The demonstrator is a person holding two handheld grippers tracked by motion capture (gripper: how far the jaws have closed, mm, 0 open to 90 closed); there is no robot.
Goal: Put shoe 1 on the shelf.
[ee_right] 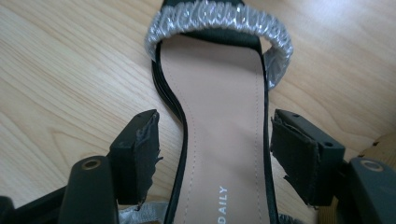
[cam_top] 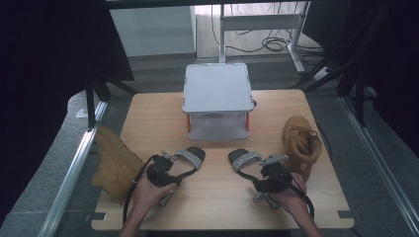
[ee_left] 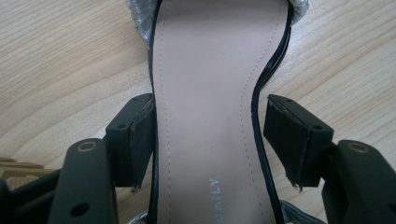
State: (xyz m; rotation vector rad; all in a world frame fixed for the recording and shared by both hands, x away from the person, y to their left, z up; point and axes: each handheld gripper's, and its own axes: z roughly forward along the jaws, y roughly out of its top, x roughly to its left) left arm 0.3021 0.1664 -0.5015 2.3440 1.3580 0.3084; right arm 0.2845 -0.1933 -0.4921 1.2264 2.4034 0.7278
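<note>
Left sandal (cam_top: 187, 161): I see it on the worktop (cam_top: 217, 197), long axis slanted, toe up and right toward the white stand (cam_top: 217, 98).
Right sandal (cam_top: 249, 163): mirrored, toe up and left; the toes converge.
Look: black soles, beige insoles, glittery silver toe straps.
Left hand-held gripper (ee_left: 208, 140): jaws straddle the sandal's waist; one pad touches its edge, the other stands clear.
Right hand-held gripper (ee_right: 215, 149): wide open, sandal between the pads, untouched.
</note>
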